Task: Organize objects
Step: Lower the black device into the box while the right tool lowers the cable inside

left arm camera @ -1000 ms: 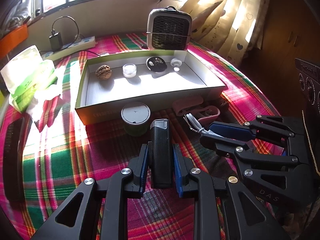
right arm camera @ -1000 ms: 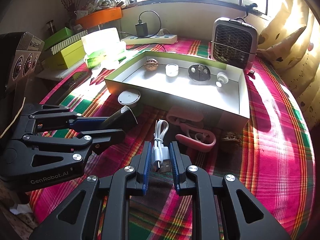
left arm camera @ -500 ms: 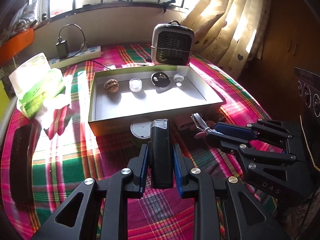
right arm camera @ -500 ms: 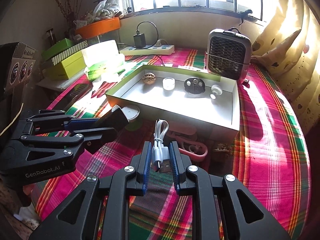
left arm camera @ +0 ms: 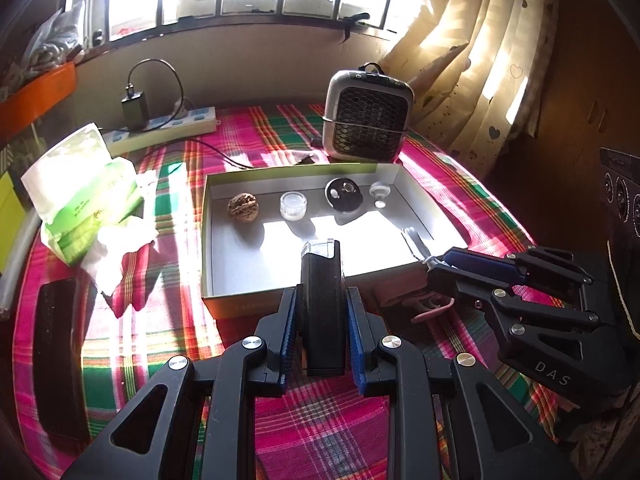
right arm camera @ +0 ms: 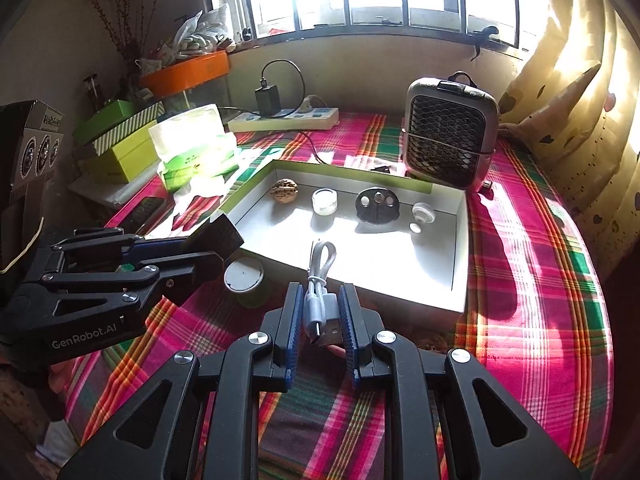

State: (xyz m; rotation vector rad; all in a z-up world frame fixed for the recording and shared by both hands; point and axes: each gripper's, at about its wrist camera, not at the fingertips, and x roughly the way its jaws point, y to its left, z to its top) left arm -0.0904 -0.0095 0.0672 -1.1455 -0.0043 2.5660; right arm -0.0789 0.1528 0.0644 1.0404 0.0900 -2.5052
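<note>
My left tool [left arm camera: 322, 312] is clamped on a black lighter [left arm camera: 322, 304]. My right tool [right arm camera: 320, 316] is clamped on a coiled white cable [right arm camera: 318, 288]. Both are held before the open box [right arm camera: 460, 276].

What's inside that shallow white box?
In the box: a walnut, clear little jar, black disc and white cap. The held items hide part of its floor.

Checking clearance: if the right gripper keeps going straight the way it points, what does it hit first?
Probably the near wall of the open box, just ahead of the right gripper and its held USB cable; depth is uncertain.
</note>
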